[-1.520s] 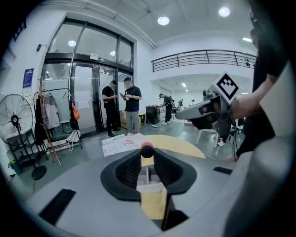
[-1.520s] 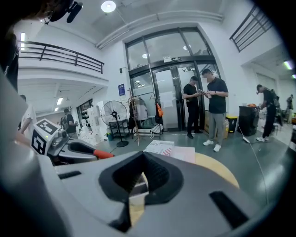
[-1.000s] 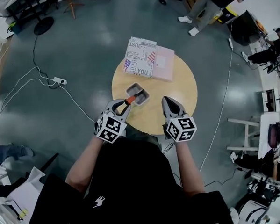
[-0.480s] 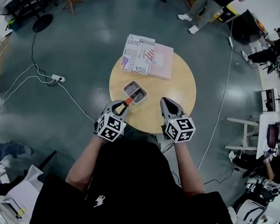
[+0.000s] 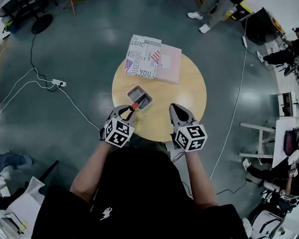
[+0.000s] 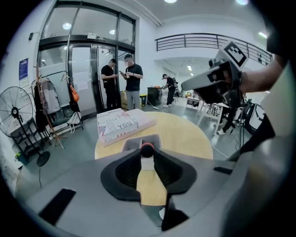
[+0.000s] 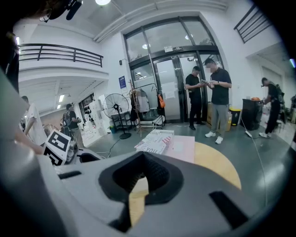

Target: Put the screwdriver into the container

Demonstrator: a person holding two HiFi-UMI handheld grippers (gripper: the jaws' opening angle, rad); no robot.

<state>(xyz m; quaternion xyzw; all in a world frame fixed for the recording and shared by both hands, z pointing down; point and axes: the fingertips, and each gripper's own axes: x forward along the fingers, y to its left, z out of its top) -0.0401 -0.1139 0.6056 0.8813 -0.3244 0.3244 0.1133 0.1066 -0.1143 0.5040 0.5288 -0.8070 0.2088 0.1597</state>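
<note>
Left gripper (image 5: 130, 111) clamped on screwdriver (image 5: 135, 106), tip over grey container (image 5: 132, 94) on round table (image 5: 188, 89). Right gripper (image 5: 175, 110) closed, empty. I judge insertion step; next I lower, then release.

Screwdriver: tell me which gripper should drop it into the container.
Left. The left gripper grips the screwdriver right at the edge of the container; the right gripper is shut, empty, and farther from it.

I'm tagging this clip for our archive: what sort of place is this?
Probably an open lab or workshop hall: a grey floor with a power strip trailing cables, tall glass entrance doors, and a railed mezzanine.
</note>
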